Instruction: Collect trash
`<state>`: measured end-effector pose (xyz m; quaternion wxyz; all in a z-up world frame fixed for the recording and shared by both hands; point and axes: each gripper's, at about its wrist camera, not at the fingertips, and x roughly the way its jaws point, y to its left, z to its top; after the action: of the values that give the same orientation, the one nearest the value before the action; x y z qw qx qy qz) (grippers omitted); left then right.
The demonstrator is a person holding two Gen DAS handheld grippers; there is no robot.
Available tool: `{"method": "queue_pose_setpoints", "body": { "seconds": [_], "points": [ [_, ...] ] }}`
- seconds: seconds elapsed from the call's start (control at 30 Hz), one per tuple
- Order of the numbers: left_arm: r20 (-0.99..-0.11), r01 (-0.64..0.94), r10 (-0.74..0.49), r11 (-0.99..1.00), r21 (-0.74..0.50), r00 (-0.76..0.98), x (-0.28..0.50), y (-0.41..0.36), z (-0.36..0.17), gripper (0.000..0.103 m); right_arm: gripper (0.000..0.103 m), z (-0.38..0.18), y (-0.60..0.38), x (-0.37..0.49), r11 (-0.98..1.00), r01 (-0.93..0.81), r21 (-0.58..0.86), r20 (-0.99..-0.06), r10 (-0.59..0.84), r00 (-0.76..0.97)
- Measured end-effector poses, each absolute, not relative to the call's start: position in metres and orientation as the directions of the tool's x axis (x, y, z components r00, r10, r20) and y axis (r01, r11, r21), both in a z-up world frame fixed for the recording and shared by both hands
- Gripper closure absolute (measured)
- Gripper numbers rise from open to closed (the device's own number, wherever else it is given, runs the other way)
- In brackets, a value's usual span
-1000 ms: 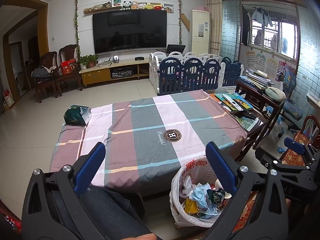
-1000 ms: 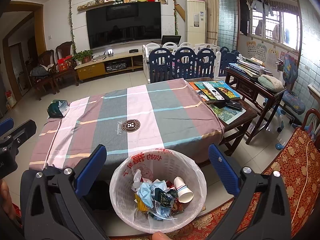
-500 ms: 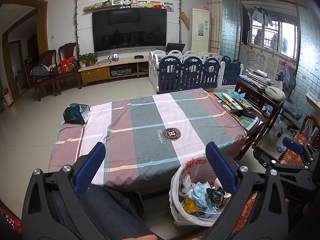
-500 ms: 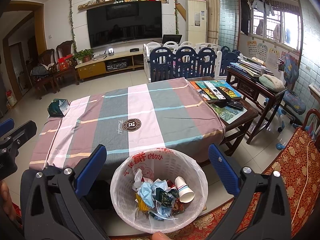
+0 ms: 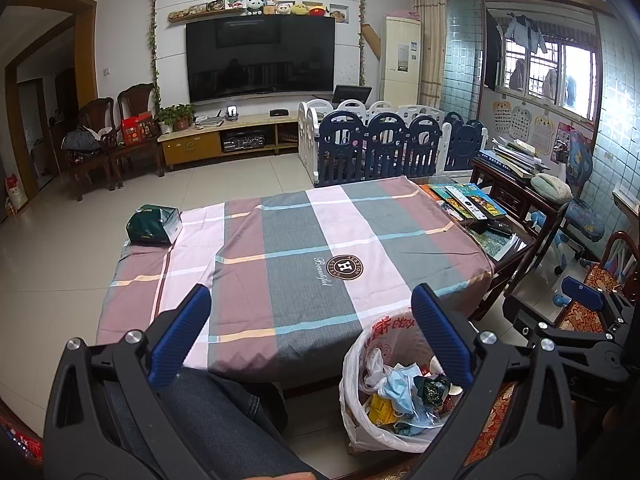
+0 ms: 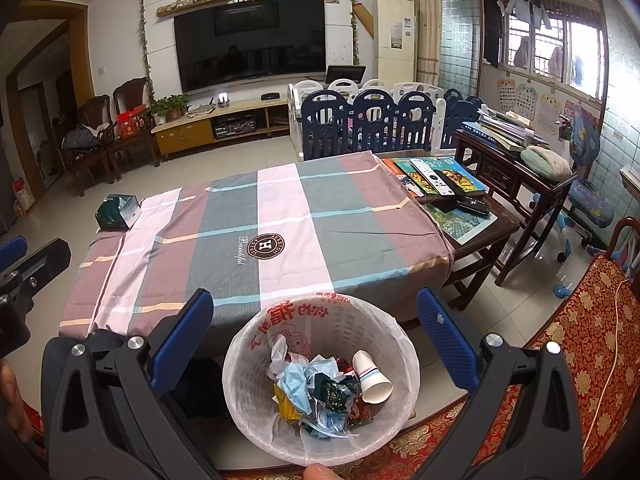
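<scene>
Living room, TV wall at back, worktop (image 6: pixel 280 216) under a plaid cloth. Only trash left on it: green crumpled pack (image 6: pixel 117 210) at the far-left corner, near the edge. Bin (image 6: pixel 320 380) with white liner on the floor at the near edge, holding a paper cup (image 6: pixel 370 374), a mask and wrappers. Left hand-held gripper (image 5: pixel 312 340) wide, empty. Right hand-held gripper (image 6: pixel 316 344) wide, empty, over the bin. Pack looks light, thin-walled, crushable, maybe slick foil. Best pinched across the folded top ridge; a light squeeze should do.
</scene>
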<state>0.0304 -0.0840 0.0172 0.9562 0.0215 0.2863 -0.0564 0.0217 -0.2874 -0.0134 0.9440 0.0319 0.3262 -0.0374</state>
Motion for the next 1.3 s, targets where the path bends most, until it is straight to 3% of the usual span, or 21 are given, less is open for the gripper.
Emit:
{"method": "queue_pose_setpoints", "body": {
  "seconds": [1.3],
  "points": [
    [-0.558,0.119,-0.095,0.993,0.006,0.824,0.0308,-0.0827,0.0126,0.003,0.004,-0.0153,-0.2854,0.0225,0.995,0.090,0.037,-0.624,-0.047,0.780]
  ]
}}
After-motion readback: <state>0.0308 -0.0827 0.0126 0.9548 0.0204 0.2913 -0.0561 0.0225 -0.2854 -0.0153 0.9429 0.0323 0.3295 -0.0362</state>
